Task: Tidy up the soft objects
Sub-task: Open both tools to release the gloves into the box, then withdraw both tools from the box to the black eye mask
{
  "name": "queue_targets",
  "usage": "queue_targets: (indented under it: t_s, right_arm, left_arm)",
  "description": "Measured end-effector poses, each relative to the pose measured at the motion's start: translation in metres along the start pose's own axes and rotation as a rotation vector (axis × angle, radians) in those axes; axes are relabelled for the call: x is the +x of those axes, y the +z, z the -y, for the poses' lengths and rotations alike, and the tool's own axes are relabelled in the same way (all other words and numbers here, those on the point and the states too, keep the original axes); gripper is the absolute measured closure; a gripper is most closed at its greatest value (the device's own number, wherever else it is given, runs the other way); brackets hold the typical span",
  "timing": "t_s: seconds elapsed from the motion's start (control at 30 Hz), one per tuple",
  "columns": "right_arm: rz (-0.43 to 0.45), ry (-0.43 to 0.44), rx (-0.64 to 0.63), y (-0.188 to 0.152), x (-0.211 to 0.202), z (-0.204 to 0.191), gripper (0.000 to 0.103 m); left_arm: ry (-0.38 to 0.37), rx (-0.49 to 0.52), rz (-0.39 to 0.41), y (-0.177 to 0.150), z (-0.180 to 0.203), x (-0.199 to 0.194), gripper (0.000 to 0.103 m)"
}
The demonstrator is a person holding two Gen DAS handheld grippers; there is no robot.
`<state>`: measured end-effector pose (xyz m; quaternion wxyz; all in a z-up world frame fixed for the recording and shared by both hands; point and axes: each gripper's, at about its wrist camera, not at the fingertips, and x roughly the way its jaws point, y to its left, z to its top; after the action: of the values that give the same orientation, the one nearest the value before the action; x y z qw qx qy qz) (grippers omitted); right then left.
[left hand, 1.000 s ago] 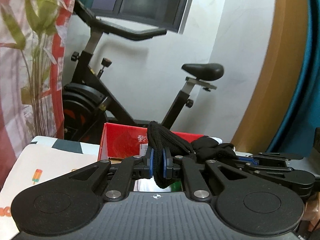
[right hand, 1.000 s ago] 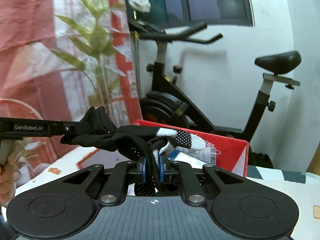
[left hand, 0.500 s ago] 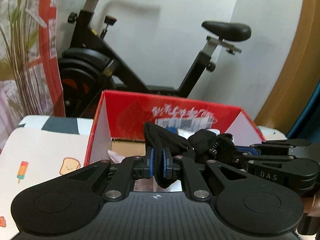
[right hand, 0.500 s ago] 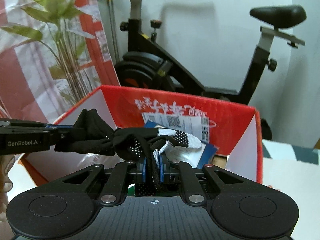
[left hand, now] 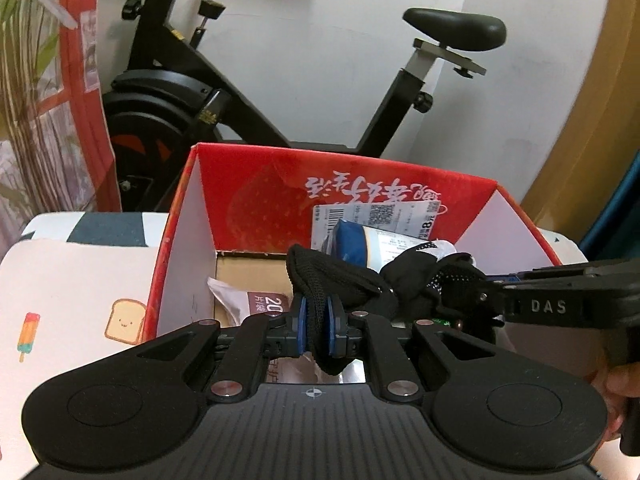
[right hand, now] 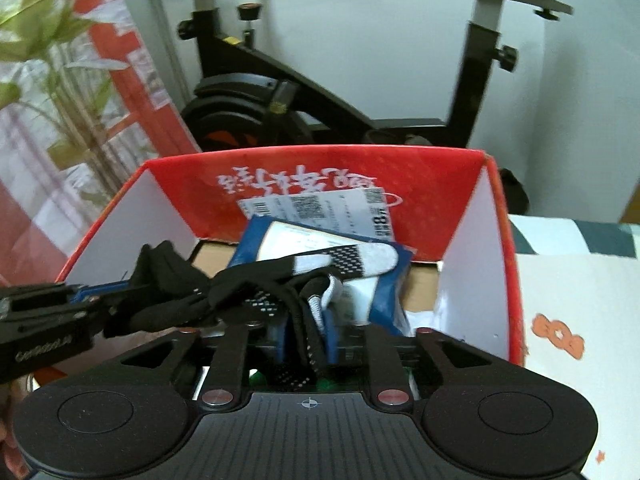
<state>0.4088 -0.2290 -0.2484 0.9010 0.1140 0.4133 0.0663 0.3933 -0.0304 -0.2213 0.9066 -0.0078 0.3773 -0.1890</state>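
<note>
A black sock (left hand: 340,276) with a white toe and dotted grip hangs stretched between my two grippers over the open red box (left hand: 260,208). My left gripper (left hand: 317,324) has its blue pads pressed on the sock's black cuff end, and its jaws are just starting to open. My right gripper (right hand: 306,328) is opening: its pads stand apart, with the dotted part of the sock (right hand: 248,280) still lying loosely between them. From the right, the right gripper (left hand: 486,296) reaches into the left wrist view. The left gripper (right hand: 116,296) shows at the left of the right wrist view.
Inside the red box (right hand: 320,168) lie a blue packet (right hand: 280,240) and a white pouch (left hand: 240,300). The box stands on a white patterned tablecloth (left hand: 80,280). A black exercise bike (left hand: 240,92) stands behind it. A hand (left hand: 620,380) shows at the right edge.
Both grippers came down and forward with the sock until it hangs over the red box. The right gripper's pads have spread apart; the left still pinches the cuff.
</note>
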Motion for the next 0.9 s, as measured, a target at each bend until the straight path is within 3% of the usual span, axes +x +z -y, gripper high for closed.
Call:
queue_targets:
  t_s: [0.07,0.13,0.2,0.23,0.37,0.43,0.53,0.6,0.7,0.8,0.9]
  right_arm:
    - [0.013,-0.033,0.016,0.0,-0.003,0.001,0.071]
    - [0.032,-0.053,0.018,-0.001,-0.007,0.0,0.049]
    - [0.067,-0.062,0.007,-0.003,-0.015,-0.003,0.043]
    - [0.081,-0.062,-0.002,-0.004,-0.02,-0.005,0.035]
    - [0.162,-0.044,-0.046,-0.014,-0.047,-0.015,0.016]
    - [0.208,-0.056,-0.082,-0.022,-0.061,-0.02,0.006]
    - [0.274,-0.022,-0.101,-0.036,-0.081,-0.023,0.001]
    - [0.35,0.034,-0.096,-0.051,-0.098,-0.02,0.0]
    - [0.419,0.048,-0.109,-0.073,-0.118,-0.017,0.0]
    - [0.445,0.056,-0.106,-0.098,-0.13,-0.013,0.0]
    - [0.441,0.07,-0.057,-0.118,-0.133,-0.005,0.0]
  left_arm:
    - [-0.002,0.016,0.004,-0.001,0.001,-0.002,0.061]
    - [0.018,0.03,0.009,0.0,0.002,-0.004,0.047]
    - [0.022,0.03,0.03,0.0,0.002,-0.01,0.04]
    - [0.019,0.031,0.047,0.001,0.002,-0.014,0.034]
    - [0.032,0.044,0.093,0.002,0.004,-0.035,0.007]
    - [0.04,0.053,0.13,0.0,0.006,-0.049,0.004]
    - [0.036,0.067,0.199,-0.005,0.009,-0.073,0.0]
    - [0.041,0.074,0.217,-0.009,0.012,-0.086,0.0]
    - [0.031,0.047,0.231,-0.022,0.011,-0.106,0.0]
    - [0.014,0.014,0.241,-0.043,0.007,-0.12,0.0]
    - [0.06,0.016,0.228,-0.067,0.004,-0.127,0.0]
